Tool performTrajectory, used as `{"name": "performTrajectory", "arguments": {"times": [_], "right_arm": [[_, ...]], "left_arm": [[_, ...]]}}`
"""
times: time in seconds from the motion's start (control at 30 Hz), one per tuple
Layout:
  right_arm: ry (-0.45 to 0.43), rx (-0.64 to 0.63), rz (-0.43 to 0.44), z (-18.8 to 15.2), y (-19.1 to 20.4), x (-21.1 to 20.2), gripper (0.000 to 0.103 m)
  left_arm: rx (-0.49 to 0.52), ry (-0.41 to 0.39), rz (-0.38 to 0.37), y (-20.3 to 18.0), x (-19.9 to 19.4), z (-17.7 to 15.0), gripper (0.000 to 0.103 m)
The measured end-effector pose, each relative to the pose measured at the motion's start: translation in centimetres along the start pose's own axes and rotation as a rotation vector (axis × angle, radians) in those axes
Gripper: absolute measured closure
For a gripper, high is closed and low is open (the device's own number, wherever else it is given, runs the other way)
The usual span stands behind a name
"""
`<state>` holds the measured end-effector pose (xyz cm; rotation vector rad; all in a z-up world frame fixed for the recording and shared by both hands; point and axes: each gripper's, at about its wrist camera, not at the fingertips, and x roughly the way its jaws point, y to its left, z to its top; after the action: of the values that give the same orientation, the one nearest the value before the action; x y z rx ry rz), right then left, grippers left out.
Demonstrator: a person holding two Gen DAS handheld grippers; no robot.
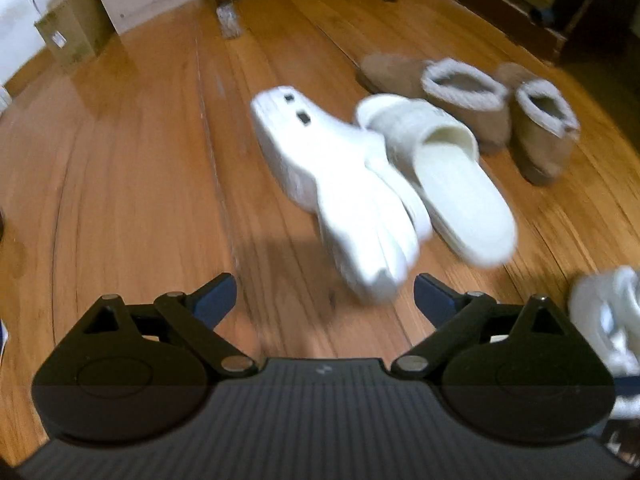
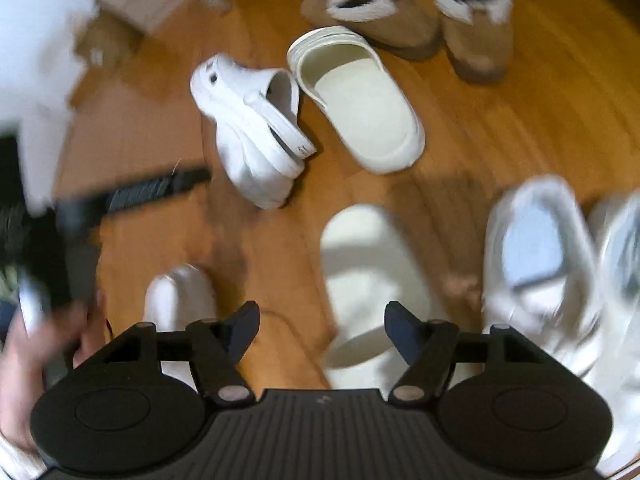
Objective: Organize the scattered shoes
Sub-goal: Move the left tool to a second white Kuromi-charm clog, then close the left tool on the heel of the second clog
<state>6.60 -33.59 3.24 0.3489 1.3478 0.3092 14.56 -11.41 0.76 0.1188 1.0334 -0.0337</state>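
The white moulded clog with two dark slots near its toe (image 1: 320, 176) is seen tipped onto its side on the wooden plank floor (image 1: 120, 160), its long axis running from the far left down toward the near right in the left wrist view, so that its heel end lies just ahead of the left gripper (image 1: 325, 300) and slightly toward its right finger. Against its far side the cream open-backed slipper (image 1: 452, 184) is pressed, sole down, lying roughly parallel; whether the two touch along their whole length cannot be told through the blur. Beyond them the pair of tan suede ankle boots with pale fleece cuffs (image 1: 496, 116) stands upright, side by side. The left gripper's blue-padded fingers are spread wide and nothing is held between them. The right gripper (image 2: 322, 328) is also seen parted with nothing gripped; below its fingers lie a second cream slipper (image 2: 368, 280) and a white rounded shoe toe (image 2: 180, 296), with blurred white sneakers (image 2: 536, 264) to its right. The tipped clog is judged nearer the left gripper, which would need to close across the clog's narrow width at the heel.
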Motion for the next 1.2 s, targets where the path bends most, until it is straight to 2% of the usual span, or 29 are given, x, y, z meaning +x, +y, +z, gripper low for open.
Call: {"name": "performTrajectory", "arguments": {"times": [0.03,0.17,0.23,0.3,0.33,0.47,0.53,0.67,0.7,0.77,0.8,0.87,0.9,0.93,0.97,1.07,1.17,1.2], "right_arm": [[0.004,-0.028,-0.019,0.8,0.5,-0.1,0.025],[-0.033,-0.118,-0.1,3.2,2.6,-0.6,0.02],[-0.05,-0.187,-0.145,4.4,4.0,-0.5,0.02],[-0.089,-0.258,-0.226,5.1,5.6,-0.2,0.02],[-0.103,-0.272,-0.239,5.3,5.9,0.0,0.02],[-0.11,-0.236,-0.2,5.7,5.7,1.4,0.02],[-0.107,-0.224,-0.197,5.6,5.4,2.0,0.02],[-0.1,-0.21,-0.191,5.0,5.2,3.1,0.02],[-0.098,-0.207,-0.19,4.8,5.1,3.3,0.02],[-0.095,-0.202,-0.186,4.4,5.1,3.8,0.02],[-0.093,-0.198,-0.182,4.3,5.1,4.1,0.02],[-0.082,-0.199,-0.173,4.0,5.2,4.8,0.02],[-0.077,-0.202,-0.17,3.9,5.4,5.0,0.02],[-0.07,-0.21,-0.169,3.8,5.6,5.2,0.02],[-0.062,-0.222,-0.168,3.7,5.9,5.6,0.02],[-0.065,-0.251,-0.158,3.8,6.7,6.0,0.02],[-0.113,-0.276,-0.108,4.1,7.6,6.2,0.02],[-0.127,-0.279,-0.096,4.2,7.8,6.2,0.02]], "left_arm": [[-0.011,0.002,0.008,-0.1,0.9,0.6,0.008],[-0.048,0.049,0.007,0.1,4.5,2.7,0.009],[-0.123,0.12,-0.042,1.2,6.1,3.0,0.009],[-0.136,0.119,-0.03,1.6,6.8,2.9,0.008],[-0.128,0.114,-0.033,1.8,6.9,2.7,0.006],[-0.155,0.088,-0.066,3.0,6.9,1.7,0.003],[-0.229,0.088,-0.103,4.6,7.2,0.9,0.0],[-0.297,0.093,-0.139,6.8,7.3,-0.1,0.0],[-0.293,0.092,-0.134,7.1,7.1,-0.1,0.0],[-0.238,0.101,-0.058,7.9,6.3,-0.5,0.0],[-0.222,0.107,-0.029,8.0,6.2,-0.6,0.005],[-0.23,0.135,0.086,10.0,5.8,-0.8,0.014],[-0.266,0.131,0.088,11.3,5.6,-0.9,0.021],[-0.304,0.127,0.087,12.6,5.4,-0.9,0.021],[-0.364,0.087,0.021,14.3,4.8,-1.0,0.021],[-0.391,0.057,-0.015,16.2,4.0,-0.9,0.02],[-0.311,0.052,0.005,15.5,4.5,-0.6,0.02],[-0.298,0.036,-0.011,15.1,4.8,-0.5,0.02]]}}
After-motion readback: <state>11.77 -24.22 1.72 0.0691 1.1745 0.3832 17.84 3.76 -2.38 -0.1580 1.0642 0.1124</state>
